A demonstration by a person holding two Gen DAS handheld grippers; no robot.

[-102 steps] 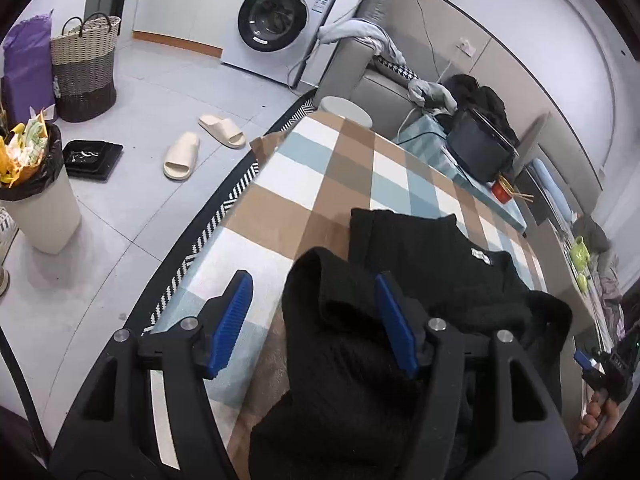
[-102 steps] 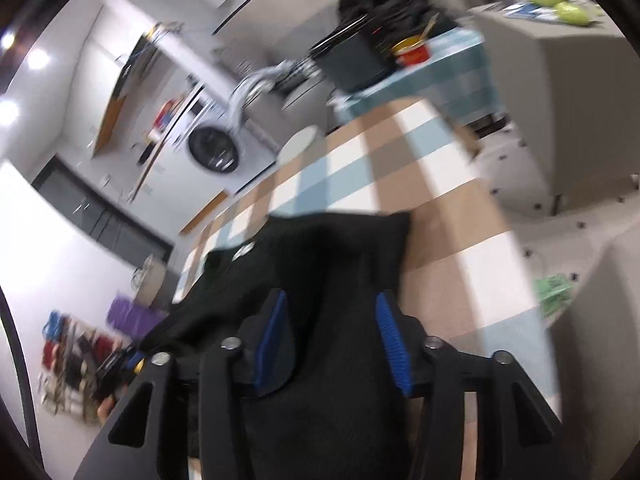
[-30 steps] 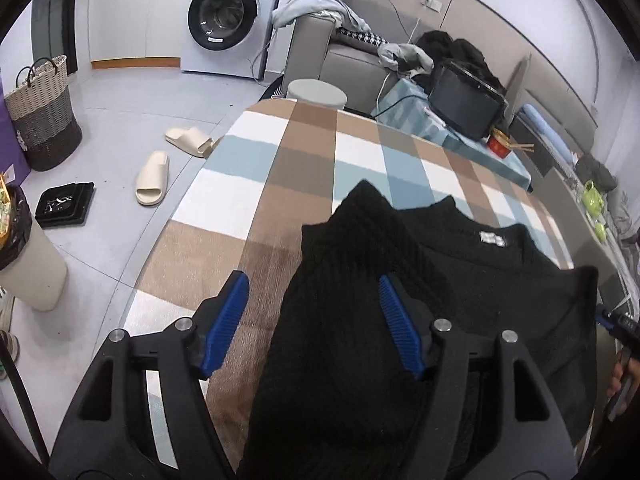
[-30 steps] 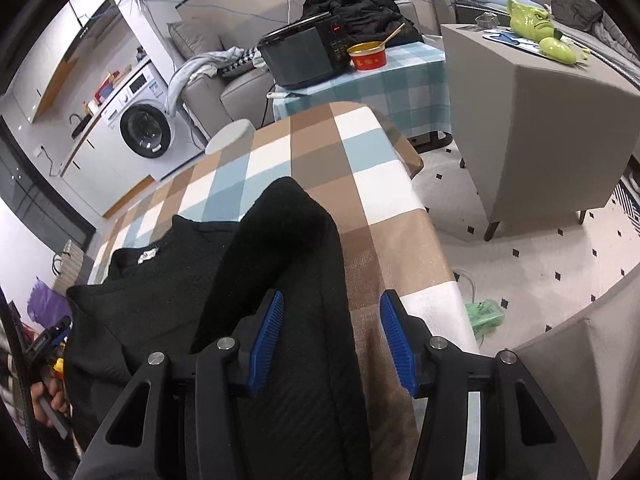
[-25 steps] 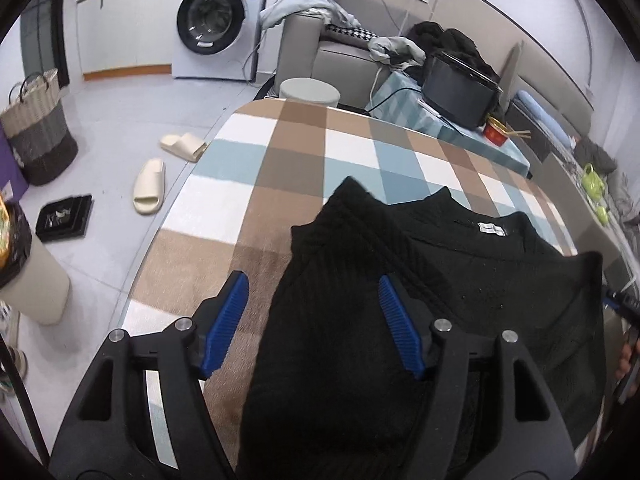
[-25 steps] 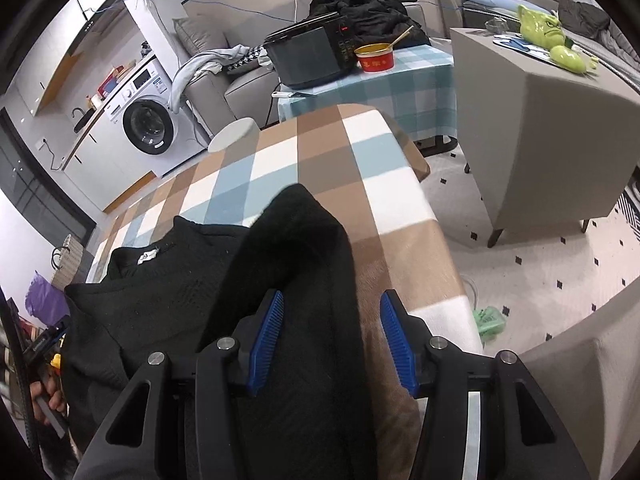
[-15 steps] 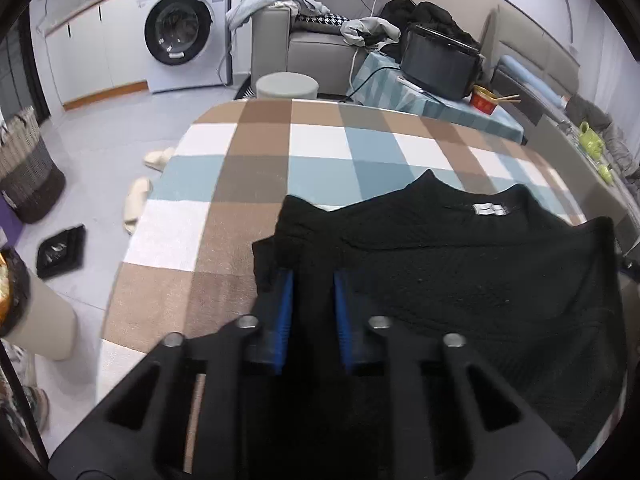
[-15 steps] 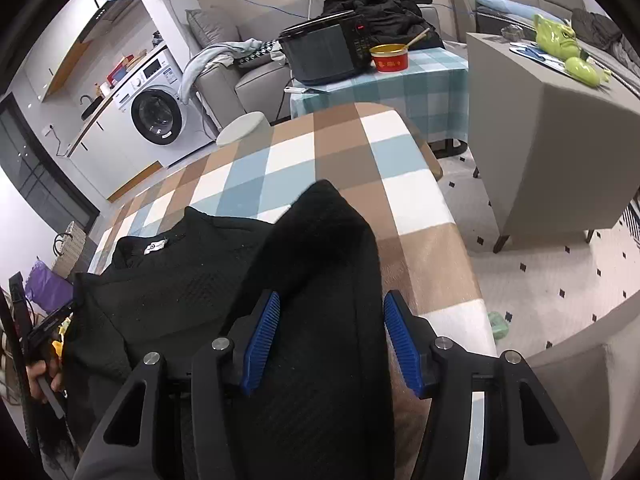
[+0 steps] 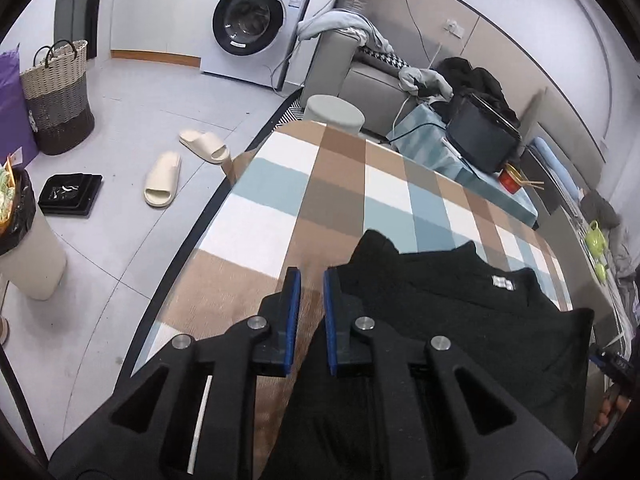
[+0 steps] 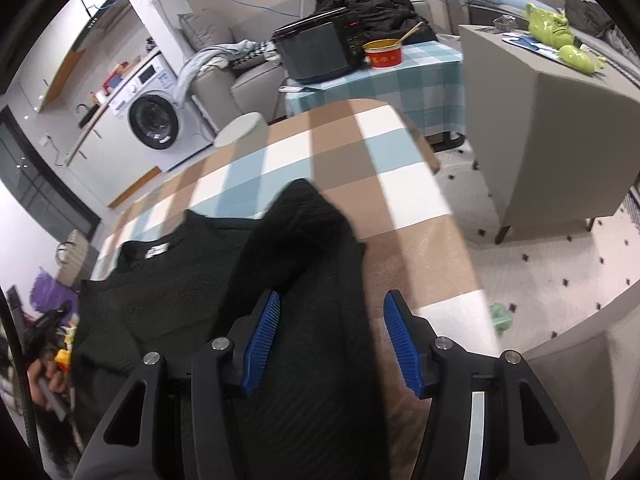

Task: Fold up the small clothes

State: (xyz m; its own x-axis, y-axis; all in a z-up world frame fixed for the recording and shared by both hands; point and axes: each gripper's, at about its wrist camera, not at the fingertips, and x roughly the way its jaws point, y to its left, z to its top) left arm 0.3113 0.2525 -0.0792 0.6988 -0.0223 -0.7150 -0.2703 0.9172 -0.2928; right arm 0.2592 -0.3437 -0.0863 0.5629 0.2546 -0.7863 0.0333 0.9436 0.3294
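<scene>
A black knit sweater lies on the checked tablecloth, collar label away from me. My left gripper is shut at the sweater's left edge. The fabric enters the narrow slit low between the blue pads, and tablecloth shows between the tips. In the right wrist view the sweater has its right sleeve folded into a ridge. My right gripper stands open astride this ridge. Its left pad is beside the fabric, and its right pad is over bare cloth.
A round white stool and a side table with a black appliance and a red bowl stand beyond the far edge. A grey cabinet is at the right. Slippers, a woven basket and a bin are on the floor at the left.
The left jaws went from wide open to shut at the sweater's left edge, and the left hand then shifted sideways. The right gripper stayed over the sleeve, open.
</scene>
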